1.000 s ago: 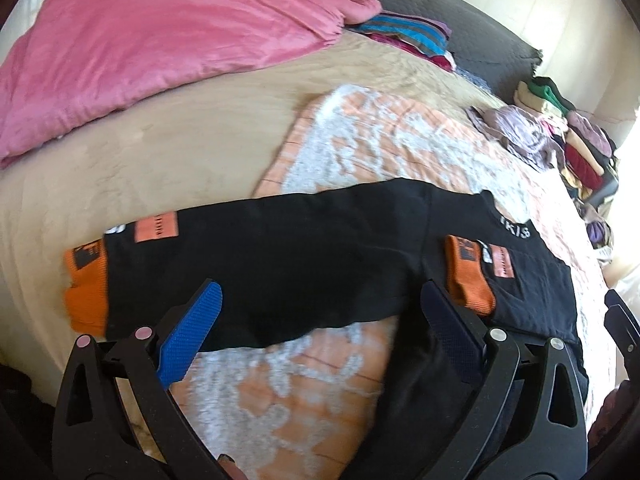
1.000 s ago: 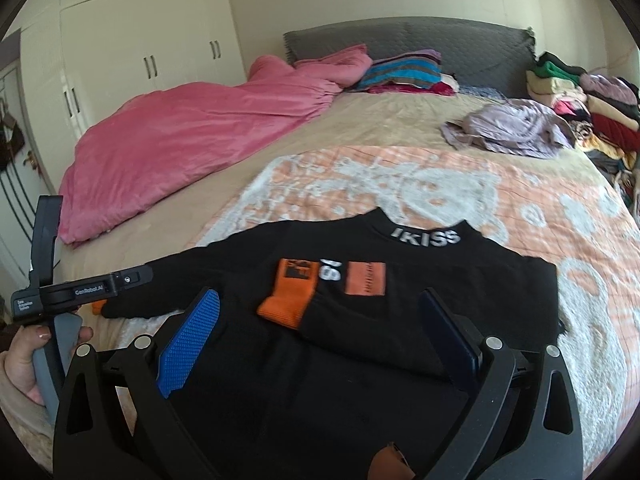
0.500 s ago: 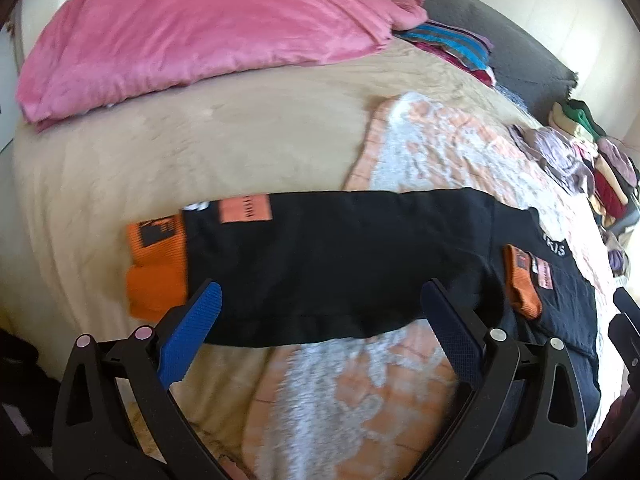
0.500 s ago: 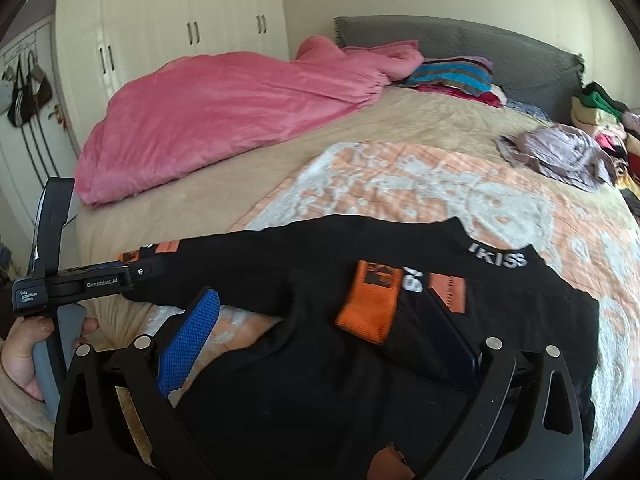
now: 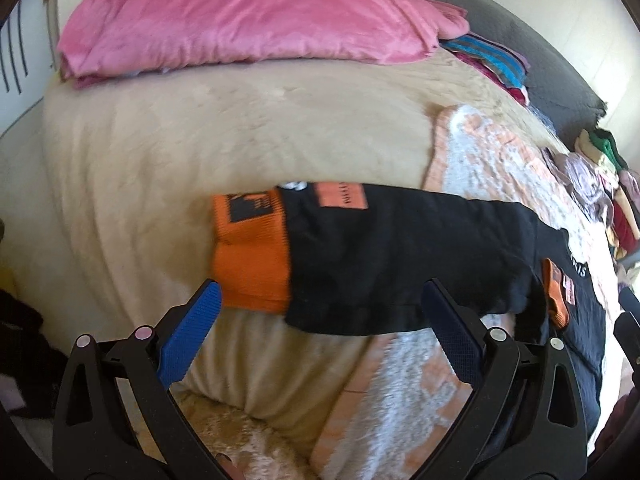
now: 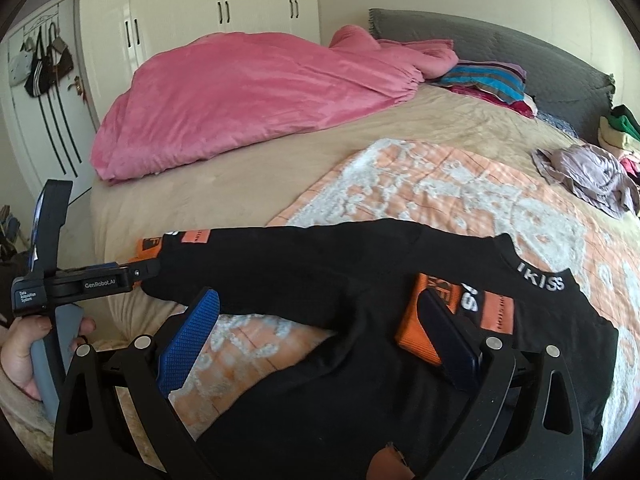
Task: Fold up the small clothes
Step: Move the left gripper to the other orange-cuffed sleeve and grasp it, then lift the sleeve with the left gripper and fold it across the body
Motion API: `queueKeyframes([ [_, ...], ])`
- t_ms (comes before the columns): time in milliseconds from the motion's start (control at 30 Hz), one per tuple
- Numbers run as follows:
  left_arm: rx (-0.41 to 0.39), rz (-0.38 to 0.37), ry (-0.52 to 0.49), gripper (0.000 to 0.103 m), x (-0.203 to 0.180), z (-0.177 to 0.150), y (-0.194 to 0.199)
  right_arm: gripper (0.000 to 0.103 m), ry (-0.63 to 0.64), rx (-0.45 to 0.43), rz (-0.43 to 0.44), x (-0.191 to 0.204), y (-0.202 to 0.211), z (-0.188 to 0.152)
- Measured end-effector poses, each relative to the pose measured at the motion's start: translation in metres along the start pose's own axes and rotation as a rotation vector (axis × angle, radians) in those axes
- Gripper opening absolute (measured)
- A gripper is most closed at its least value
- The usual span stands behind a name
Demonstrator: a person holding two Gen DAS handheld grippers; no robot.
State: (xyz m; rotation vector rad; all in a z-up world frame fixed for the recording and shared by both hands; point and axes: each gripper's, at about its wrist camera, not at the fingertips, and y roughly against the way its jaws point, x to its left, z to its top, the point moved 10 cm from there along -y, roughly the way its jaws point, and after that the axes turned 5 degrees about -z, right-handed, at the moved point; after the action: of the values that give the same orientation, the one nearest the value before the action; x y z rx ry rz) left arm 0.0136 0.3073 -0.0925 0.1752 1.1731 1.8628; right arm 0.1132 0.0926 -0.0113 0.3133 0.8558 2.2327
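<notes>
A black sweater [image 6: 360,280] with orange cuffs lies flat on the bed. Its left sleeve [image 5: 400,256] stretches out sideways and ends in an orange cuff [image 5: 252,256]. The other sleeve is folded across the chest, its orange cuff [image 6: 428,320] lying near the collar. My left gripper [image 5: 320,320] is open and empty, just in front of the outstretched sleeve near the cuff. It also shows in the right wrist view [image 6: 140,272] at the sleeve end. My right gripper [image 6: 320,328] is open and empty above the sweater's body.
An orange-and-white blanket [image 6: 440,184] lies under the sweater on the beige bed cover [image 5: 200,128]. A pink duvet [image 6: 248,96] is heaped at the back left. Folded striped clothes [image 6: 488,84] and a lilac garment [image 6: 584,176] lie further back, with a clothes pile [image 5: 616,200] at the right.
My left gripper has moved left along the outstretched sleeve towards its orange cuff. My right gripper has shifted left over the sweater's body. Both stayed open.
</notes>
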Motion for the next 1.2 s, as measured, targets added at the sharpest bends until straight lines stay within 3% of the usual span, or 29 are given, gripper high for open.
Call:
queueKeyframes([
  [100, 0.007, 0.002, 0.057, 0.093, 0.013, -0.006, -0.003, 0.099, 0.004, 0.005, 0.014, 0.007, -0.002, 0.0],
  [233, 0.037, -0.055, 0.123, 0.093, 0.017, -0.02, -0.013, 0.099, 0.008, 0.004, 0.027, 0.014, -0.002, 0.0],
  [300, 0.049, -0.075, 0.148, 0.087, 0.019, -0.023, -0.02, 0.099, 0.007, 0.004, 0.028, 0.014, -0.001, -0.001],
  [500, -0.028, -0.098, 0.214, 0.068, 0.024, -0.003, -0.027, 0.099, -0.027, 0.013, 0.011, 0.003, 0.001, -0.008],
  [600, -0.054, -0.077, 0.227, 0.049, 0.026, 0.008, -0.032, 0.099, -0.066, 0.017, 0.0, -0.008, 0.001, -0.012],
  [667, -0.068, -0.067, 0.221, 0.024, 0.024, 0.015, -0.033, 0.098, -0.089, 0.021, -0.01, -0.016, 0.001, -0.015],
  [733, -0.071, -0.116, 0.215, 0.008, 0.015, 0.022, -0.032, 0.099, -0.104, 0.024, -0.019, -0.022, 0.002, -0.017],
  [900, -0.132, -0.207, 0.161, 0.007, -0.023, 0.047, -0.005, 0.098, -0.146, 0.019, -0.061, -0.044, 0.011, -0.025],
  [1200, -0.211, -0.391, 0.013, 0.005, -0.127, 0.08, 0.048, 0.098, -0.294, 0.018, -0.132, -0.096, 0.036, -0.055],
])
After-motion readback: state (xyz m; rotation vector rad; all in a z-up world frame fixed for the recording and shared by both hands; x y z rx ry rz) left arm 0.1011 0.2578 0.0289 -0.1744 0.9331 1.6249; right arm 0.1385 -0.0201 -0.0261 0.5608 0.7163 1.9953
